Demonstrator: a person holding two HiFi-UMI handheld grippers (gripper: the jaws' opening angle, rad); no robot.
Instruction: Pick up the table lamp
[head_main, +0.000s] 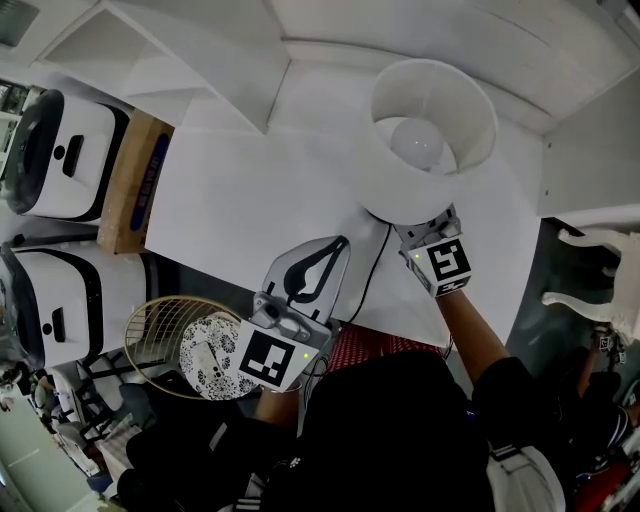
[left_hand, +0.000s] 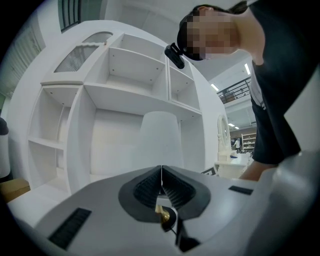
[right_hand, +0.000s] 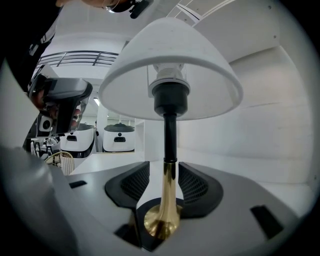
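A white-shaded lamp (head_main: 400, 195) stands toward the right of the white surface (head_main: 230, 190). The right gripper (right_hand: 167, 170) is under the shade, its jaws spread either side of the brass stem (right_hand: 168, 182), with a gap showing on one side. The left gripper (head_main: 338, 245), jaws pressed together on nothing, hangs over the near edge. Bare surface lies left of the lamp, and a cord (head_main: 368, 275) runs to the near edge. Below that edge, a wire basket (head_main: 150, 325) holds a black-and-white patterned item (head_main: 215, 365). A cardboard box (head_main: 125, 190) sits at the surface's left edge.
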